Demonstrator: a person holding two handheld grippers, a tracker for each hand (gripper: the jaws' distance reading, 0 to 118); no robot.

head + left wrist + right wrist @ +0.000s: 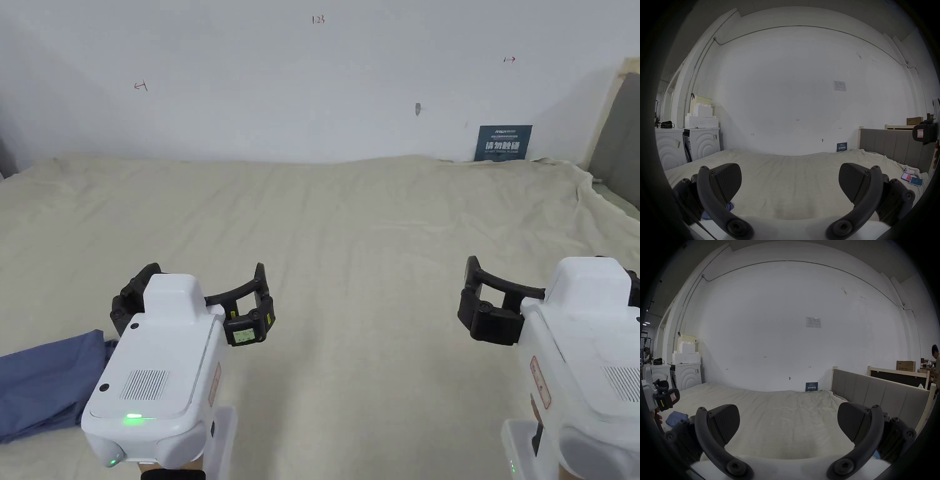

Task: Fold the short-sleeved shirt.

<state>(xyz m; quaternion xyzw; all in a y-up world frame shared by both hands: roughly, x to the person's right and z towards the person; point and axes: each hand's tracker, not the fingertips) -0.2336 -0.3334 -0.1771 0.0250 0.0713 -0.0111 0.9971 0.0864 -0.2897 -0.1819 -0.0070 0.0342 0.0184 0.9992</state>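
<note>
**Two open grippers, shirt not yet touched**

Held side by side and well apart above the bed: left gripper (206,270) and right gripper (788,420), each with jaws spread wide and nothing between them. Looks like a ready stance before the first grasp rather than a step in the fold itself. Both aimed at the far wall (312,94), not down at any cloth.

Lies bunched at the near left edge of the bed, just beside and partly under the left gripper: the blue short-sleeved shirt (44,381), crumpled, not spread flat, no sleeve or collar to be made out. Probably parked there to keep the middle of the bed free as a folding area. Likely calls for dragging it to the centre and flattening it first, with the left gripper far better placed to start.

Serves as work surface: a cream bed sheet (350,250), lightly wrinkled, soft enough to ruck up under a dragged garment. Beyond it, a small blue sign (503,142) propped at the foot of the wall. To the right, a grey padded headboard (875,391); to the left, two white washing machines (703,142) with white foam blocks (700,116) stacked on top. At the far right of the room, a person (936,358), away from the bed.
</note>
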